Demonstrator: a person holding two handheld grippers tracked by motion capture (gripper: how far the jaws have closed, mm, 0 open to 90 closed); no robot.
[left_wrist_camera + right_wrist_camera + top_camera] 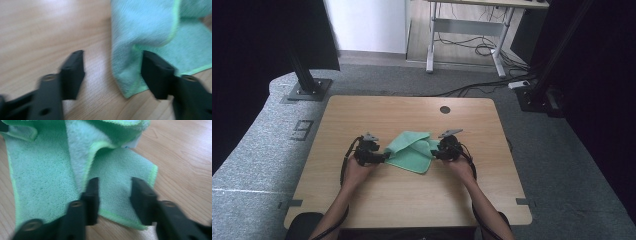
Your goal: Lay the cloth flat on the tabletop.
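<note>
1. A green microfibre cloth (412, 151) lies crumpled and partly folded over itself near the middle of the light wooden table (412, 200), a little toward the person's side.
2. The person's forearms come in from the near edge. The left gripper (384, 156) sits at the cloth's left edge and the right gripper (435, 153) at its right edge, so the cloth is between the two.
3. In the left gripper view, the left gripper (112, 72) has its jaws spread wide. One jaw is over bare wood, the other is at the cloth (150, 37), and a corner of the fabric lies in the gap between them. Nothing is clamped.
4. In the right gripper view, the right gripper (113, 200) is also released, jaws apart, both over the near hem of the cloth (45, 185). Fabric shows in the gap, and I cannot tell whether the tips touch it.
5. The same view shows a raised fold running up the cloth from the jaws, with a brighter green stitched edge.
6. A dark round grommet hole (445, 109) sits near the table's far edge, well apart from the cloth.
</note>
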